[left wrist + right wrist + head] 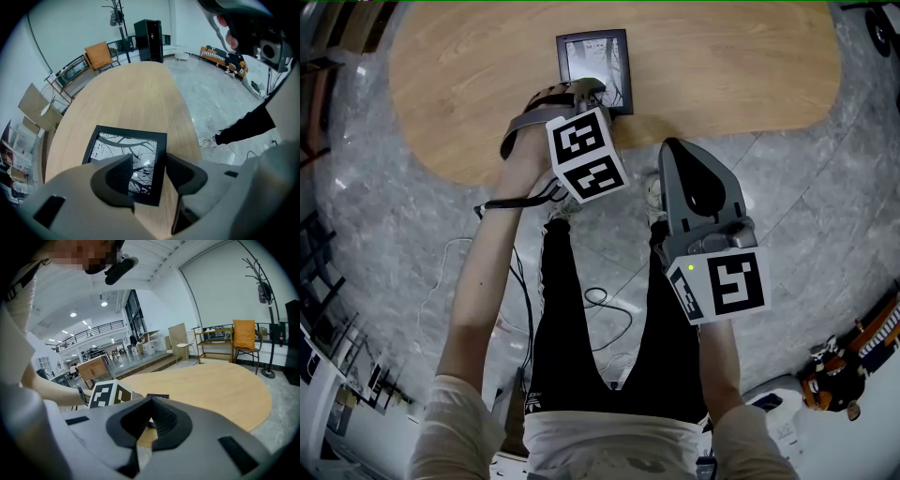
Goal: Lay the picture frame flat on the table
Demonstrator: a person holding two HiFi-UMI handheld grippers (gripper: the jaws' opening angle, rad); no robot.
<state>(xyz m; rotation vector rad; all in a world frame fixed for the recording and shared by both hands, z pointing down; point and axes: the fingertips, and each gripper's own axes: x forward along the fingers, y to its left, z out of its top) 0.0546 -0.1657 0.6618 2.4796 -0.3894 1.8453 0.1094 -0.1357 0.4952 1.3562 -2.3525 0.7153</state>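
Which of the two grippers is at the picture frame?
The left gripper: its open jaws straddle one edge of the picture frame on the table. The right gripper is held back over the floor, jaws together.

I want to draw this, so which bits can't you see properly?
- Head view: the left gripper covers the near edge of the picture frame.
- Left gripper view: its fingers hide the frame's near corner.
- Right gripper view: the right gripper blocks nearly all the frame.
- Head view: the top edge cuts off the far side of the table.
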